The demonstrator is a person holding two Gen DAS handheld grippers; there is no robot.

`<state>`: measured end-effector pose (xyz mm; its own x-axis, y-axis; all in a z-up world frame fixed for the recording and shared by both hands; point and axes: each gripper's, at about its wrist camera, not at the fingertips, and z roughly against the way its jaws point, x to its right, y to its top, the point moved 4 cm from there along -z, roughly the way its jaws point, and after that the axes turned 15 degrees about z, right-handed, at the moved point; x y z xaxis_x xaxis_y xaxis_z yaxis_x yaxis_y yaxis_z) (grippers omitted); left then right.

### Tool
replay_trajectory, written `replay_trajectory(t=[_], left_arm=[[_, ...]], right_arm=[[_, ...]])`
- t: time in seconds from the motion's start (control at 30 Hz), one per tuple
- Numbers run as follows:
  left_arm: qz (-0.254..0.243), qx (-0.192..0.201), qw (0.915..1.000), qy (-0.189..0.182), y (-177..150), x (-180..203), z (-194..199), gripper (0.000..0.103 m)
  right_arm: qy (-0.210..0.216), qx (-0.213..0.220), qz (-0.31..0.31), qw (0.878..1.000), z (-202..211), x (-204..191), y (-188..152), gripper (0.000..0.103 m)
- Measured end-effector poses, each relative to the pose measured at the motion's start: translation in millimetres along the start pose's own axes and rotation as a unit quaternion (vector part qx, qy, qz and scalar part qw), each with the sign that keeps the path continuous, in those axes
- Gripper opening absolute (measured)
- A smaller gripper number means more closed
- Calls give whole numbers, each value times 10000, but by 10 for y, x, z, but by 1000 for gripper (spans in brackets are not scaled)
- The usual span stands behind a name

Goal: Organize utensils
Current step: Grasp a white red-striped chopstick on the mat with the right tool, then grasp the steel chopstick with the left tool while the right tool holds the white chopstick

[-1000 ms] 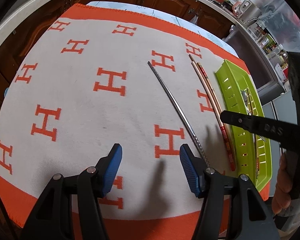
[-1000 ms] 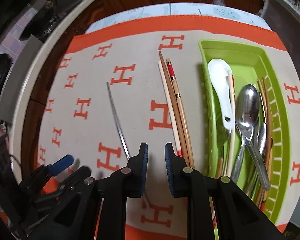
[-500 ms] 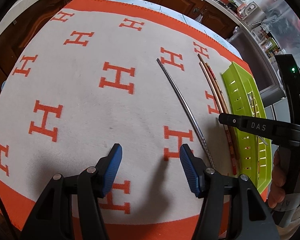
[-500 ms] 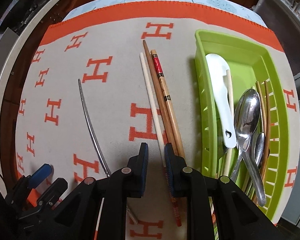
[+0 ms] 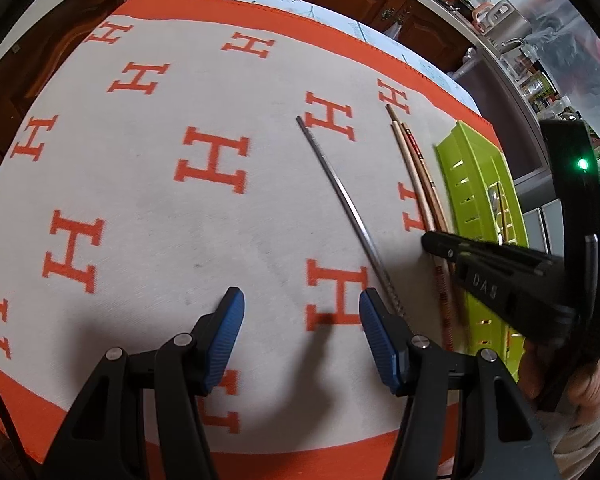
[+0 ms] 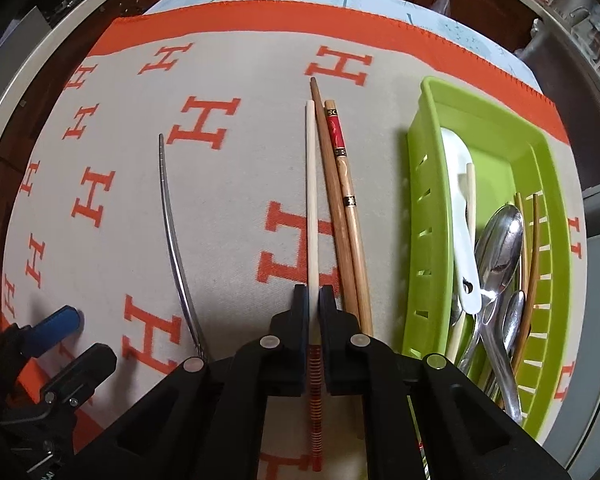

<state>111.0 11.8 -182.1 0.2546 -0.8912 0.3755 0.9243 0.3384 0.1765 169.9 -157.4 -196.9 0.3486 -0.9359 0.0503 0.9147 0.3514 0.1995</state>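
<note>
The right tool (image 6: 313, 300) has just been closing, and its jaws now pinch the white chopstick (image 6: 311, 200), which runs straight ahead from between its fingers over the cloth. The chopstick's near end, ringed with orange-red bands, shows behind the jaws between the tool's arms. Just to the right of the pinched stick lie a dark brown chopstick (image 6: 329, 184) and a lighter bamboo chopstick (image 6: 350, 208) with a red painted section, both side by side and touching along their length. Further right stands the green plastic tray (image 6: 418, 216), with slotted walls; it holds a white plastic spoon (image 6: 462, 216), metal spoons (image 6: 500, 240) and several thin wooden sticks. To the left of the right tool a steel chopstick (image 6: 172, 224) lies alone on the cloth, well apart from the wooden ones.

The left tool (image 5: 300, 322) hangs above the cloth with its blue-padded jaws standing partly open and nothing between them. The steel chopstick's patterned end lies just beside its right finger. Beyond that sit the wooden chopsticks and the green tray, with the right tool's black body across them.

Everything rests on a cream blanket with orange H marks (image 5: 160, 208) and an orange border, spread over the table.
</note>
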Motion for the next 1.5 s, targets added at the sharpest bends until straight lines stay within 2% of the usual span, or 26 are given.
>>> replay_trajectory(t=[0.2, 0.33, 0.47, 0.77, 0.9, 0.93, 1.0, 1.17, 1.33, 1.5], left_arm=[[317, -385, 9987, -68, 114, 151, -160, 58], [506, -583, 9970, -67, 168, 269, -282, 58], [379, -674, 9969, 158, 135, 439, -386, 57], [-258, -432, 9946, 911, 7, 761, -512, 56], [-642, -178, 9900, 1244, -37, 872, -533, 33], [-659, -148, 9901, 1233, -40, 879, -531, 30], [-696, -130, 9903, 1197, -37, 882, -525, 12], [-684, -310, 9926, 949, -45, 770, -481, 6], [-584, -490, 9939, 794, -109, 677, -438, 4], [-346, -724, 9958, 441, -241, 554, -417, 3]], right_arm=[[497, 172, -374, 9979, 79, 107, -120, 5], [624, 332, -475, 9964, 204, 176, -262, 5], [773, 531, -563, 9940, 379, 266, -392, 5], [955, 937, -623, 9890, 770, 381, -672, 5], [961, 1128, -634, 9869, 941, 422, -799, 5], [970, 1158, -652, 9864, 977, 442, -834, 5], [996, 1211, -699, 9852, 1051, 499, -927, 5], [1051, 1293, -795, 9828, 1139, 541, -1037, 5], [1081, 1416, -905, 9798, 1235, 591, -1116, 5], [766, 1486, -1094, 9798, 1376, 861, -1207, 5]])
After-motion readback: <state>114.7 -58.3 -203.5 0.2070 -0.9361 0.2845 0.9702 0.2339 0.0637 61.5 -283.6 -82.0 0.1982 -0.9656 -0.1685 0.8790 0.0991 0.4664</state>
